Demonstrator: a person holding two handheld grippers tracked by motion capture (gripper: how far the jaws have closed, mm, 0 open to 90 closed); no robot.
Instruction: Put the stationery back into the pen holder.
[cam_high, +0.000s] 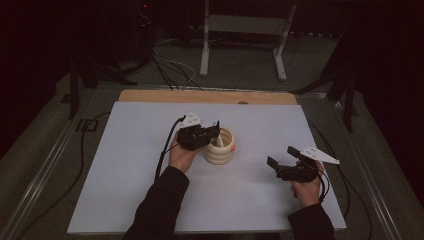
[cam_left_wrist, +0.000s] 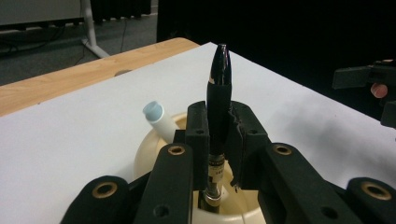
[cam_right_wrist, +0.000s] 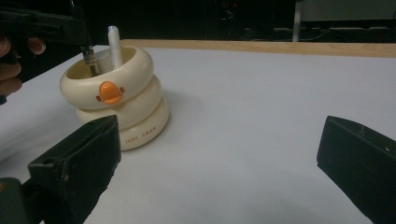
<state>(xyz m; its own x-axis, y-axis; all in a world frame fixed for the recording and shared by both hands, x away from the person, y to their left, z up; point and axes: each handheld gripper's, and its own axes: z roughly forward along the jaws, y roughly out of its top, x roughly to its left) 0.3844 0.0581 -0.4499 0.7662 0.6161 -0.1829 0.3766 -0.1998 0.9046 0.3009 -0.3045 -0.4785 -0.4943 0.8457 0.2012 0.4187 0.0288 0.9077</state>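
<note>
A cream, ring-stacked pen holder (cam_high: 220, 146) (cam_right_wrist: 116, 100) with an orange duck bill on its side stands mid-table. My left gripper (cam_high: 214, 131) (cam_left_wrist: 219, 126) is right over its mouth, shut on a black pen (cam_left_wrist: 218, 112) held upright, the pen's lower end inside the holder (cam_left_wrist: 154, 154). A white pen with a pale blue tip (cam_left_wrist: 158, 120) (cam_right_wrist: 114, 44) leans in the holder beside it. My right gripper (cam_high: 281, 157) rests to the right of the holder, open, nothing between its fingers (cam_right_wrist: 88, 154).
A white board (cam_high: 150, 190) covers the table, with a wooden strip (cam_high: 205, 96) along its far edge. Cables (cam_high: 165, 150) trail off both grippers. Metal frame legs (cam_high: 242, 45) stand on the floor beyond the table.
</note>
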